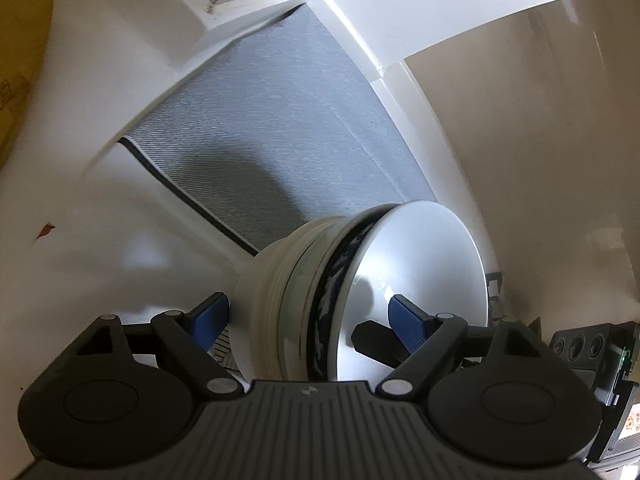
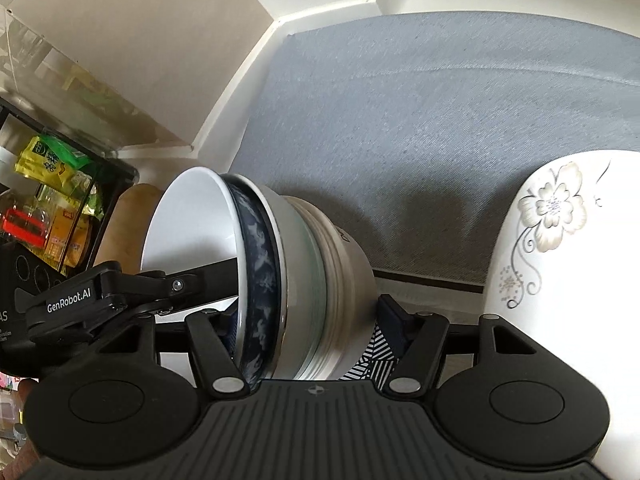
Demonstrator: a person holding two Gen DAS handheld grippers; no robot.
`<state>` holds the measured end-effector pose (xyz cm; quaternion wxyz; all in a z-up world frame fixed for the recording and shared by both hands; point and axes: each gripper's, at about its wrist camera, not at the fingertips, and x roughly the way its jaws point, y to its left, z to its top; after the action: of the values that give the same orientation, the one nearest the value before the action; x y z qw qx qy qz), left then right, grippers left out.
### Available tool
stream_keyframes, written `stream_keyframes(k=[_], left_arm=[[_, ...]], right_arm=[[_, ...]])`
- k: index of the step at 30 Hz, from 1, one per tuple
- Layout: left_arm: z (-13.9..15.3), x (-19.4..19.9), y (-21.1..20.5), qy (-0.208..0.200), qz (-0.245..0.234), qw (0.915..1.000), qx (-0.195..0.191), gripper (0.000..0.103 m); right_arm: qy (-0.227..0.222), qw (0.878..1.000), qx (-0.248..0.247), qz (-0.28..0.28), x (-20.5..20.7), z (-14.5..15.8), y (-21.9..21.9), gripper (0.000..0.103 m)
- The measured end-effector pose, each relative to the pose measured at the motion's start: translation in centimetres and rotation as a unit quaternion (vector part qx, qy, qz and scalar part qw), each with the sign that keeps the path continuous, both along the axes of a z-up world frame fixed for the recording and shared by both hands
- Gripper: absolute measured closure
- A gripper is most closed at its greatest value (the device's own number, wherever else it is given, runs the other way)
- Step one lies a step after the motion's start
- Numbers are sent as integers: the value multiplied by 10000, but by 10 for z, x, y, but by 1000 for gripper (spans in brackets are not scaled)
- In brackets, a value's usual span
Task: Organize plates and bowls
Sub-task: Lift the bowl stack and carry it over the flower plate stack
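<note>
Left hand-held gripper (image 1: 302,318) straddles the stack of nested bowls (image 1: 320,300), which is tipped on its side; one blue pad (image 1: 404,318) sits inside the innermost white bowl (image 1: 416,264), the other pad at the outer base; contact at the pads can't be confirmed, so grip state unclear; right hand-held gripper (image 2: 308,320) brackets the same stack (image 2: 280,264) from the other side, left finger hidden behind the rim, right finger by the base; pressing or not, can't tell; stack sits over the edge of a grey mat (image 2: 420,128) on the white worktop (image 1: 132,216); blue-patterned bowl (image 2: 258,248) shows between the white ones; floral plate (image 2: 560,264) lies to the right, apart from the stack.
</note>
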<state>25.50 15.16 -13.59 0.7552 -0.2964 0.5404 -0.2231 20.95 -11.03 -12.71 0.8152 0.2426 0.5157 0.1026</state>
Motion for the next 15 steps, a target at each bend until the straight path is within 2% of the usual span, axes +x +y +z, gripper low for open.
stream_keyframes(k=[9,15], left_arm=[[6,7,-23,-94,-141,9999,-34,14],[12,10,-45,-207,-121,9997,-12,14]], right_arm=[[-49,9997,-95,-204,-3,14,-3,36],[-175,9996,-106,-195,-4,24,-21,37]])
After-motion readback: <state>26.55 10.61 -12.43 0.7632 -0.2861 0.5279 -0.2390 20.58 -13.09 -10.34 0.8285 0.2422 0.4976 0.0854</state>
